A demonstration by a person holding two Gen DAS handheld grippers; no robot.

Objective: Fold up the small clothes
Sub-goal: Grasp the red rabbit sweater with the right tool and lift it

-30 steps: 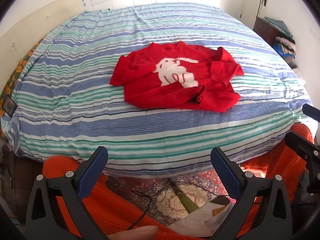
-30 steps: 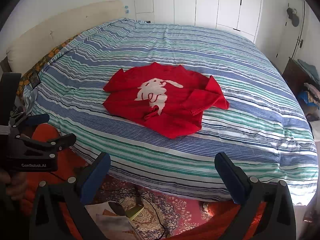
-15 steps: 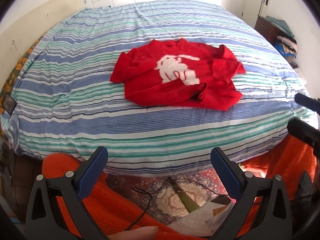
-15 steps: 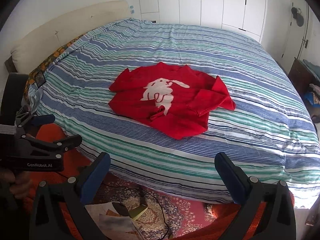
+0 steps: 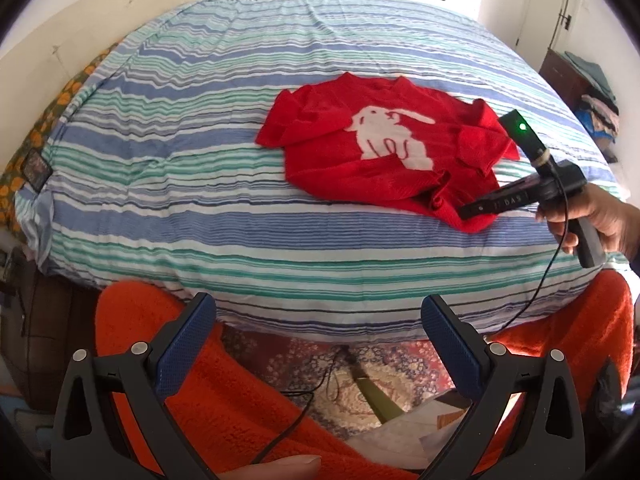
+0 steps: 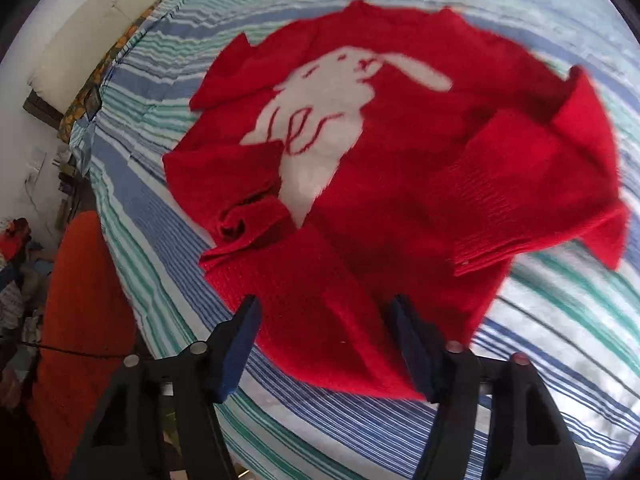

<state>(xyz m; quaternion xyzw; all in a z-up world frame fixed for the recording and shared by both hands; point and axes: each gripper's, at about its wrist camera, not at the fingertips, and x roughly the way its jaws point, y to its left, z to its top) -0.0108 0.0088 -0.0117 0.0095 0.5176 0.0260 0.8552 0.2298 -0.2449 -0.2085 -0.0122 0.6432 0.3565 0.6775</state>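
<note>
Just ahead of my right gripper [image 6: 324, 344], its jaws apart, the fuzzy red knitted rabbit sweater [image 6: 400, 184] lies unfolded, every fold remaining.

We held the left gripper [image 5: 318, 344] low and level, its blue-padded jaws spread wide apart with nothing between them. Our right hand [image 5: 600, 216] reached forward, wrapped round the handle of the right gripper [image 6: 326, 342], whose jaws stood partly apart, narrower than the left pair, and pointed steeply down. In the left wrist view the right gripper [image 5: 478, 209] showed from the side, its tip low and well ahead of the left one.
</note>
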